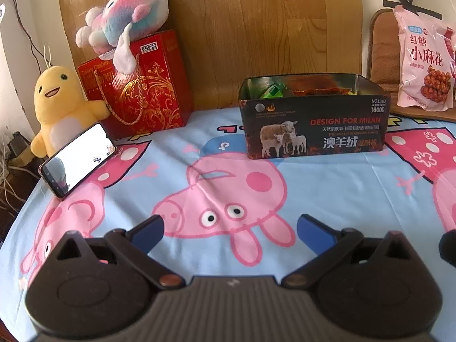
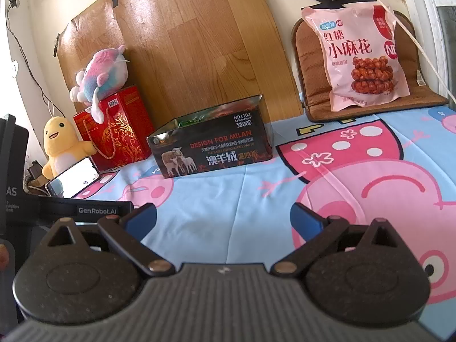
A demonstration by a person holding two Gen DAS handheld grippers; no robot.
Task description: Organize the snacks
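Box (image 1: pixel 313 131) contents mostly hidden.

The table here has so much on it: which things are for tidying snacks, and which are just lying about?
For the job:
dark box, snacks already inside
pink snack bag, leaning on a cushion
left gripper and right gripper, both open and empty

Just lying about:
yellow plush
pink-blue plush
red gift bag
phone
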